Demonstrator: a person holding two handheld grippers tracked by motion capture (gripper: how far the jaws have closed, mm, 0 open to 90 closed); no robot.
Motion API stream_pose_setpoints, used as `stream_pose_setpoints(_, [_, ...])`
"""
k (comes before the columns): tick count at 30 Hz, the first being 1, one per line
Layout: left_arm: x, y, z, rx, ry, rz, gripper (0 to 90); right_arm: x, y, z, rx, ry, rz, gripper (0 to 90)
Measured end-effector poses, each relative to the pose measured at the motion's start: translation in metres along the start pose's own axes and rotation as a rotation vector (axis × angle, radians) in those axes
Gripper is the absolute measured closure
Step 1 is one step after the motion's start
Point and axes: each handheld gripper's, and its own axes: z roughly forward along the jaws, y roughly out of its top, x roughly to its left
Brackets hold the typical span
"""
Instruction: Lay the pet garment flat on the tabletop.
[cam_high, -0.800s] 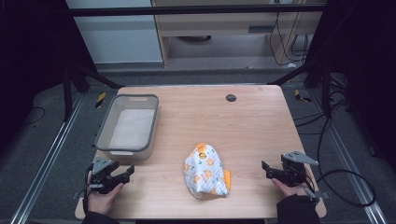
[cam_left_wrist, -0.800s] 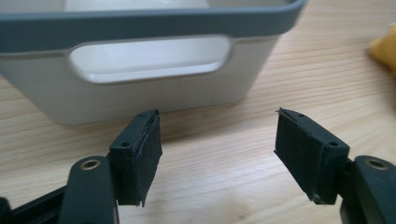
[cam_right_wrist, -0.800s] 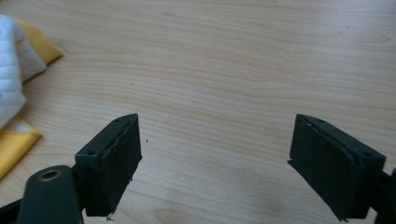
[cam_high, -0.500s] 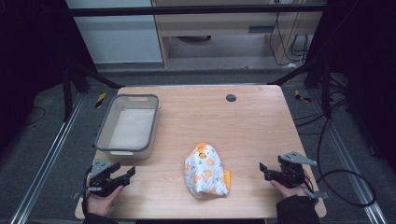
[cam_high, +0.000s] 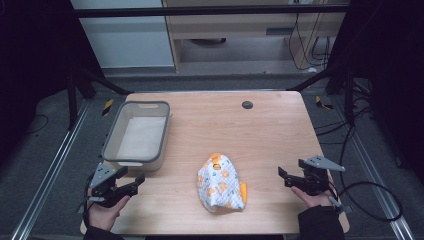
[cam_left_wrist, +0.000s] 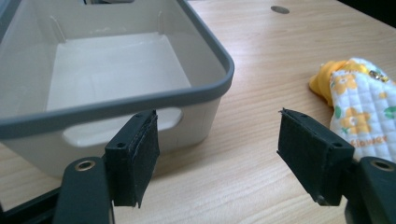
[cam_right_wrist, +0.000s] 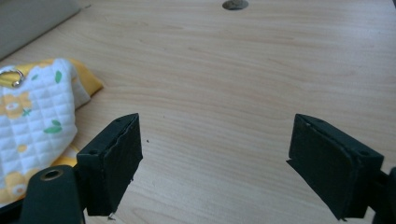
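Lying mid-desk, quilted cloth (cam_high: 220, 182) sits between spread left tool (cam_high: 131, 183) and spread right tool (cam_high: 283, 177); long axis near-far; right slightly nearer.

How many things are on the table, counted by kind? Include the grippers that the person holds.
Grey bin: 1
Flower-print quilted cloth: 1
Dark round disc: 1
Grippers, left gripper and right gripper: 2
Total: 5

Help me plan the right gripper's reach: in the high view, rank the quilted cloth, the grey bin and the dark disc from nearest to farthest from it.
1. Quilted cloth, just left of the right gripper.
2. Dark disc, at the table's far edge.
3. Grey bin, far left.
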Motion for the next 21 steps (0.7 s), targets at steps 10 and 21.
stream_pose_setpoints(10, [-0.004, 0.03, 0.001, -0.047, -0.011, 0.007, 27.9, 0.013, 0.033, 0.003, -0.038, 0.021, -0.026, 17.4])
stream_pose_setpoints(21, [-0.026, 0.052, 0.032, -0.054, -0.037, 0.029, 27.6, 0.031, 0.061, 0.011, -0.083, 0.07, -0.039, 19.1])
